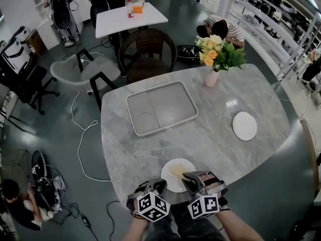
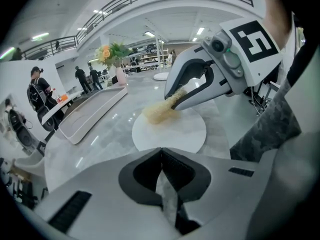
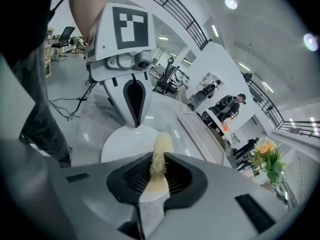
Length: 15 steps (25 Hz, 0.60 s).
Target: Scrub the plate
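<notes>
A white plate (image 1: 170, 183) lies near the front edge of the marble table (image 1: 220, 144). My right gripper (image 1: 188, 177) is shut on a yellow fibrous scrubber (image 1: 178, 171), and the scrubber's free end rests on the plate. The right gripper view shows the scrubber (image 3: 161, 149) clamped between the right gripper (image 3: 152, 160) jaws above the plate (image 3: 120, 140). My left gripper (image 1: 161, 185) is shut with nothing in it, its tips at the plate's near-left rim. In the left gripper view the left gripper (image 2: 161, 152) meets the plate (image 2: 175, 134) edge, facing the right gripper (image 2: 173, 98) and scrubber (image 2: 159, 112).
A grey rectangular tray (image 1: 160, 108) sits mid-table. A vase of yellow flowers (image 1: 212, 75) stands at the far edge, and a second small white plate (image 1: 245, 125) lies to the right. Chairs (image 1: 145, 49) stand behind the table. The table's front edge is just below the grippers.
</notes>
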Tool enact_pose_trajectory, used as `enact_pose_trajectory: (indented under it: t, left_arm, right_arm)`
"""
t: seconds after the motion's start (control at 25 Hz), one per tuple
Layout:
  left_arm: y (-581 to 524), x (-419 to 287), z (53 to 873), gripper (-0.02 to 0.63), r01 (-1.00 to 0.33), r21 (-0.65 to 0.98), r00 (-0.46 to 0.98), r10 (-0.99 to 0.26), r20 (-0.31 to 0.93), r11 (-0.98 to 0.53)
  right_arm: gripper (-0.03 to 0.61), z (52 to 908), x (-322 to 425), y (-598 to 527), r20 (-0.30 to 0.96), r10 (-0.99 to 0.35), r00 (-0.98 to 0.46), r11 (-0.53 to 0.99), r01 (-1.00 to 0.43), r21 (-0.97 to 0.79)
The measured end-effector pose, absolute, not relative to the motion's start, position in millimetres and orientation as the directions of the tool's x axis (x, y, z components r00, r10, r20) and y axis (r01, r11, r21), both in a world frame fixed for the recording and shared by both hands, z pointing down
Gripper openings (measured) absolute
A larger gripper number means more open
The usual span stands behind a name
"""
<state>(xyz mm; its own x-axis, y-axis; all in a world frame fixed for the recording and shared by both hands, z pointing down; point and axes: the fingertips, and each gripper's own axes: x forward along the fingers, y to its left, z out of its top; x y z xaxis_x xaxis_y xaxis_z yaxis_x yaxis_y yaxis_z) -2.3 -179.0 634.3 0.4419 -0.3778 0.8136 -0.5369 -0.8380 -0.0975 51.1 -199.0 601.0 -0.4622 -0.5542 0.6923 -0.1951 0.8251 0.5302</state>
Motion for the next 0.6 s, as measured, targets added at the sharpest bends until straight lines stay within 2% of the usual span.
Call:
enact_pose_trajectory:
  t: [0.32, 0.6]
  left_arm:
    - [-180.3, -1.3, 634.3, 0.012, -0.53, -0.108, 0.427, -0.374, 0.823, -0.841]
    - [-180.3, -1.3, 634.0, 0.012, -0.523, -0.114, 0.429, -0.376, 0.822, -0.845]
  right_arm:
    - [0.067, 601.2, 47.3, -166.3, 0.705, -0.508, -0.496, 0.862, -0.296, 0.413]
    - [0.067, 608.8, 36.1, -161.6, 0.686, -0.46, -0.564, 0.858, -0.48, 0.182]
